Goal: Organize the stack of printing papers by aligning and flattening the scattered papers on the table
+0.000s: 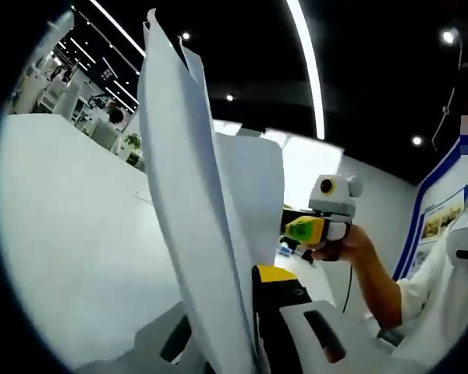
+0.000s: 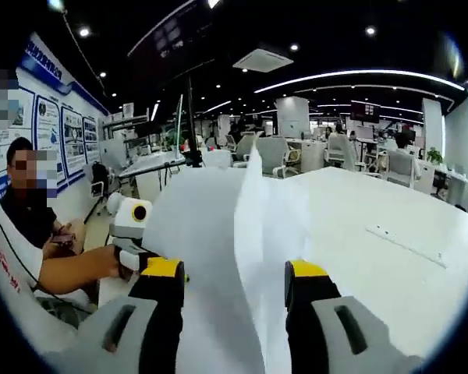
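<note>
A: Left tongs (image 1: 253, 327) look clamped on the printing papers (image 1: 191, 210), sheets standing upright through the frame's middle above the white desk (image 1: 70, 226). The person's hand (image 1: 347, 245) grips the other tongs at right.

B: Right gripper view: right tongs (image 2: 234, 284) spread apart, papers (image 2: 218, 234) between them, touching? can't tell. Seated person at left.

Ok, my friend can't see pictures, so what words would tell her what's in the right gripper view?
A stack of white papers stands up on edge between the right gripper's yellow-tipped jaws, over a big white table. The left gripper shows at the left, held by a person's hand. Behind is a bright office with desks and chairs.
</note>
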{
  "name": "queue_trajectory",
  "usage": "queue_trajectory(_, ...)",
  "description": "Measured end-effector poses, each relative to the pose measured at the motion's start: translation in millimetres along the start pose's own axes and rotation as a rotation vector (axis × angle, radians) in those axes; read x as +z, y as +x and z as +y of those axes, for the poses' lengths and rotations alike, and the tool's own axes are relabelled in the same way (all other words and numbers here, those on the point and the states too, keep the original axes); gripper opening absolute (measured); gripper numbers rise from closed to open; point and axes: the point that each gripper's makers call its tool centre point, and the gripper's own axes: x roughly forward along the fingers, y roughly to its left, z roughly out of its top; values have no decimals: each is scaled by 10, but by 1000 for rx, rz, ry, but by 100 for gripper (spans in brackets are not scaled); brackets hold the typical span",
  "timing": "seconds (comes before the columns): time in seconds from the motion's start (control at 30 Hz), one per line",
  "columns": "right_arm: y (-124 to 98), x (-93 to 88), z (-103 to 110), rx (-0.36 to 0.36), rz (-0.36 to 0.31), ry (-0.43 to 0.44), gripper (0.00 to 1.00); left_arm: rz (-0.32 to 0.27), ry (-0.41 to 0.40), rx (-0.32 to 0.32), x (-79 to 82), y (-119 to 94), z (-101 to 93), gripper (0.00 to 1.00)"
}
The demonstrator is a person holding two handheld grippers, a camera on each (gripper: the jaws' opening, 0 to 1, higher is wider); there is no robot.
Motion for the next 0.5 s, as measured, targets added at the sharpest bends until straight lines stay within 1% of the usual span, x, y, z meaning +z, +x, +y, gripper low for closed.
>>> queue_trajectory(0.13, -36, -58, -201, -62, 1, 26, 44, -9, 22, -16, -2, -10, -69, 6)
queue_trajectory(0.2, -40, -64, -256, -77, -4, 34, 44, -11, 28, -22, -2, -11, -89, 6)
queue_trajectory(0.3, -65, -86, -412, -123, -23, 73, 43, -20, 54, -41, 13, -15, -121, 6)
queue_trajectory(0.37, -65, -111, -487, -137, -24, 94, 46, -18, 73, -45, 8, -10, -127, 6)
queue_trajectory(0.43, -62, -136, -519, -145, -26, 106, 49, -15, 103, -44, -12, -3, -145, 6)
queue_trajectory(0.5, -59, -163, -566, -152, -27, 125, 53, -14, 106, -49, -19, -3, -163, 6)
